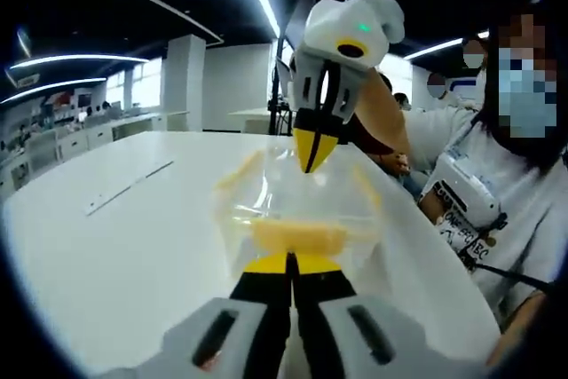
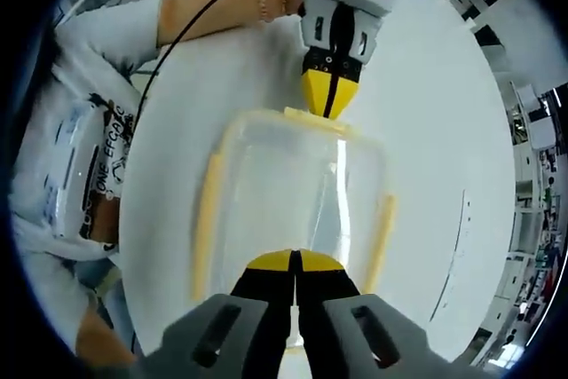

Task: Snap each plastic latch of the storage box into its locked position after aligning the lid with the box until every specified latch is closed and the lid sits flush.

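A clear plastic storage box (image 2: 297, 193) with its clear lid on stands on the white table (image 2: 426, 113). Yellow latches run along its left side (image 2: 206, 219), its right side (image 2: 383, 230) and its far end (image 2: 315, 120). In the left gripper view the box (image 1: 297, 206) lies just ahead, with the near yellow latch (image 1: 297, 237) right at my left gripper (image 1: 291, 264), whose jaws are shut. My right gripper (image 1: 311, 155) points down at the box's far end, also shut. From the right gripper view, my right gripper (image 2: 295, 262) is over the box's near end and the left gripper (image 2: 328, 102) touches the far latch.
A person in a white printed shirt (image 1: 497, 210) sits at the table's right edge; their arm with a bracelet (image 2: 222, 11) holds the left gripper. A thin strip (image 1: 124, 188) lies on the table to the left. Desks and ceiling lights fill the room behind.
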`<state>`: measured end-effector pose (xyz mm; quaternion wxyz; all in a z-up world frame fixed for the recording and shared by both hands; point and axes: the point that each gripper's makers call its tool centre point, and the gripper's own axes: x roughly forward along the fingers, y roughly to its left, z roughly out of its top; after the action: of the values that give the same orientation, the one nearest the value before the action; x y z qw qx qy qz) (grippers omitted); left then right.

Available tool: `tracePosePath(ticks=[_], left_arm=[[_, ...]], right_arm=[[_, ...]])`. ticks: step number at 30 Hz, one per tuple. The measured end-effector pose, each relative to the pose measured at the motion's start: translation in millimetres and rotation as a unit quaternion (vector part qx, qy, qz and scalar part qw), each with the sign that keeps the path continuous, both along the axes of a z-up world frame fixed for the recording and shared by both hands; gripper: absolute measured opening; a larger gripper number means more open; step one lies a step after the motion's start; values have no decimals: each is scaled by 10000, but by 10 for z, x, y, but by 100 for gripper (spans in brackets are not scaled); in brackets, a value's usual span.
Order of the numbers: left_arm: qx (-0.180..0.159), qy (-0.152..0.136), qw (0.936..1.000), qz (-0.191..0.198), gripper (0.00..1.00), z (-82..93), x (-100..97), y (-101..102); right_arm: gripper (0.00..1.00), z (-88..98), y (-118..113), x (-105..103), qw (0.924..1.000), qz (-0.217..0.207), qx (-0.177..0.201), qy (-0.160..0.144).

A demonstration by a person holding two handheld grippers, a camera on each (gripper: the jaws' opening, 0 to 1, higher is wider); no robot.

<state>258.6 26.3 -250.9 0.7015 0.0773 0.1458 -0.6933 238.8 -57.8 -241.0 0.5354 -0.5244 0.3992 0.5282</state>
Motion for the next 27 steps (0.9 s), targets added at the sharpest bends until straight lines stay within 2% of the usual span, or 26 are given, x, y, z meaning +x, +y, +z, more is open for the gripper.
tracePosePath(ticks=[1,2,3,4,5,8,10,15,16,17,19,20,23,27], left_arm=[[2,8,10000,-6,0,-10,-12,-21],[239,108,9996,-105,0,-112,-69,-57],[159,103,9998,-52,0,-34,-58,-25],[114,-185,9997,-116,0,-19,-96,-61],[99,-86,9999,-91,0,-31,-142,-71],[70,-71,9999,-94,0,-33,-58,-33],[31,-25,9999,-97,0,-62,-108,-67],[-41,145,9998,-91,0,25,58,49],[109,-84,9999,-91,0,-12,104,79],[65,-15,9999,-91,0,-3,73,58],[135,-126,9998,-87,0,-31,19,24],[256,-281,9992,-83,0,-81,-52,-23],[217,-119,9997,-52,0,-104,-225,-148],[95,120,9999,-40,0,-68,-129,-84]], right_arm=[[0,-3,-7,-4,10000,11,-14,19],[0,6,-25,0,10000,-65,-43,4],[0,10,-15,-12,10000,-41,-9,24],[0,12,-27,-25,10000,-41,-24,9],[0,13,-29,-35,10000,-38,-25,-1],[0,14,-33,-60,10000,-3,-24,-64],[0,12,-33,-67,10000,2,-28,-66],[0,6,-27,-87,10000,-16,-40,-23],[0,3,-27,-82,10000,-21,-41,-8],[0,2,-23,-92,10000,-36,-42,15],[0,-2,-18,-98,10000,-42,-48,28],[0,-7,-12,-103,10000,-38,-64,18],[0,-13,-2,-99,9999,-27,-104,-7],[0,-17,6,-87,9998,-47,-167,22]])
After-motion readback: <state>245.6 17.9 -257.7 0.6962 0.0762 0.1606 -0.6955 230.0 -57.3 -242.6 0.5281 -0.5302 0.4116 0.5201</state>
